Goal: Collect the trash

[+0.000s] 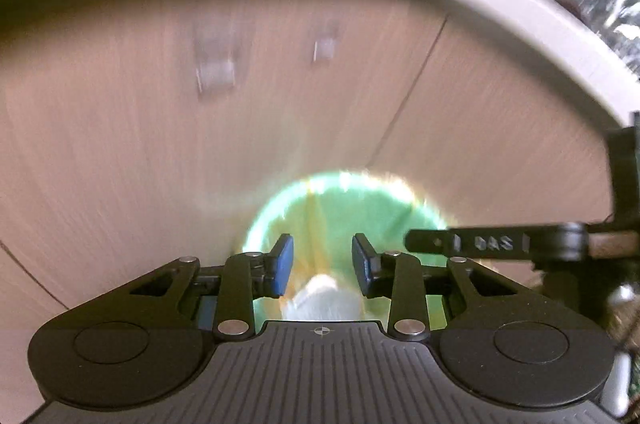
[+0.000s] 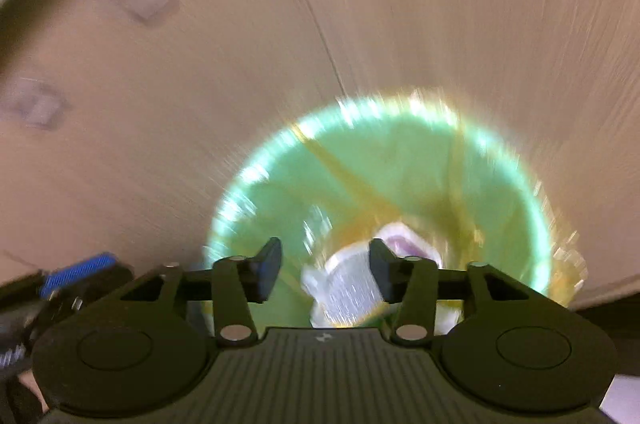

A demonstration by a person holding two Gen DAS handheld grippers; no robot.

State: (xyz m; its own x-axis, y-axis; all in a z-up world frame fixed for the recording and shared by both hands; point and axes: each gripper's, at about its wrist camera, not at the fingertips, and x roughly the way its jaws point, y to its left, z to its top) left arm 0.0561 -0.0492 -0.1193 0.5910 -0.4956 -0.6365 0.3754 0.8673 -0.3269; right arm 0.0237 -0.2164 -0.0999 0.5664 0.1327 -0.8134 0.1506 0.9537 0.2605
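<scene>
Bin: a round green plastic trash bin (image 2: 280,183) with a see-through bag inside sits on the pale wood floor (image 2: 440,23). It is our landmark.
Trash: a white crumpled paper lump (image 2: 348,292) lies down inside the bin, low in the bag.
How it feels: it looks light and soft, easy to squash, not slippery. Pinch it across the middle if it must be picked up.
Right tongs: the right gripper (image 2: 324,272) hangs over the bin mouth, pointing down into it. Its jaws are partly open and hold nothing.
Left tongs: the left gripper (image 1: 322,268) also hangs over the bin, tipped down. Its jaws are partly open and empty.
Blur: both pictures are smeared.
</scene>
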